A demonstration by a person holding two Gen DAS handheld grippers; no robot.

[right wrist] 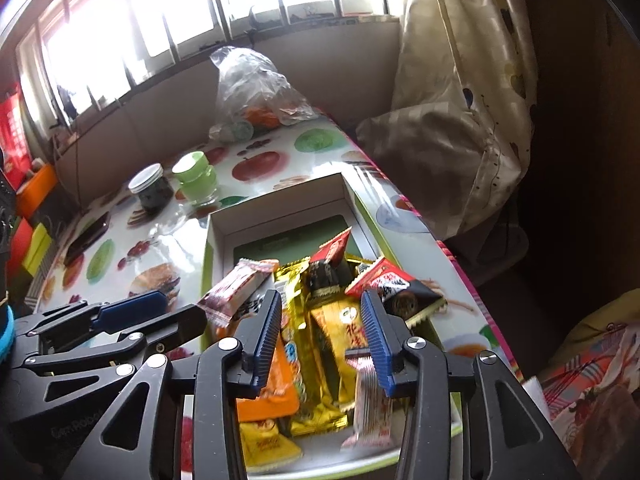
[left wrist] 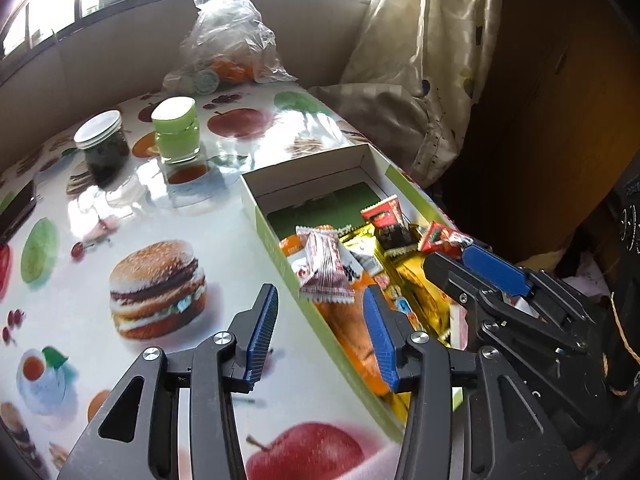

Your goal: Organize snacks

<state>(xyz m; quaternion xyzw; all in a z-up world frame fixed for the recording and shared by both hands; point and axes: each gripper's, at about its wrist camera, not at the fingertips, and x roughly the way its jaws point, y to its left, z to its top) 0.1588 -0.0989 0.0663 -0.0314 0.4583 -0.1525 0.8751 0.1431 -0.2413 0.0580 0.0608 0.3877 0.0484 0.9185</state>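
Right in front of me, my left hand-held gripper (left wrist: pixel 320 334) has its blue pads apart with nothing between them. It hangs over the near left wall of the green box (left wrist: pixel 276 240), one pad over the worktop (left wrist: pixel 120 208) and one over the snacks.

My right hand-held gripper (right wrist: pixel 320 334) is open too, and empty. It hangs above the snacks in the box. Below it lie gold packets (right wrist: pixel 320 320), an orange packet (right wrist: pixel 276 388) and a striped white packet (right wrist: pixel 372 404).

A red and white striped packet (left wrist: pixel 324 268) lies tilted near the box's left wall, at about 12 o'clock from my left gripper. Red and black packets (right wrist: pixel 384 280) lean at about 1 o'clock from my right gripper. The far end of the box shows its green floor.

Farther out on the worktop, at 11 o'clock from the box, stand a green-lidded jar (left wrist: pixel 176 132) and a dark jar with a white lid (left wrist: pixel 102 144), near each other. A clear plastic bag (left wrist: pixel 228 40) sits at the far edge.
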